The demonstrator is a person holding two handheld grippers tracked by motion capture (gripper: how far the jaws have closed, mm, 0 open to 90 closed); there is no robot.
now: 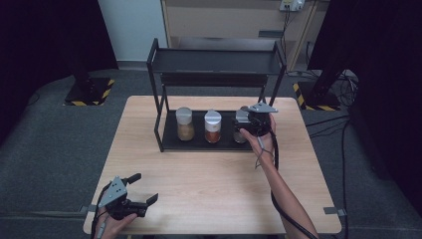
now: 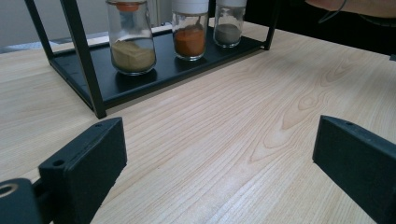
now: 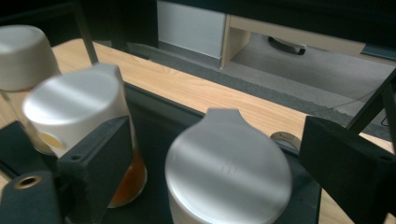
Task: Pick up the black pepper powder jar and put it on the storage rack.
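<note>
On the wooden table (image 1: pixel 209 174) stands a black two-tier rack (image 1: pixel 215 64) with three spice jars on its lower shelf. The right claw (image 1: pixel 244 127) is wide open, its jaws on either side of the grey-lidded jar (image 3: pixel 229 172) at the rack's right end, gripping nothing. The left claw (image 1: pixel 144 188) hovers near the table's front left corner, jaws spread and empty.

Two-tier rack (image 1: pixel 164 124) at the table's (image 1: pixel 209 169) far side, three jars (image 1: pixel 212 126) in a row on its lower shelf, left gripper (image 1: pixel 144 188) near the front-left corner, right gripper (image 1: pixel 242 121) at the rightmost jar (image 3: pixel 229 172)
</note>
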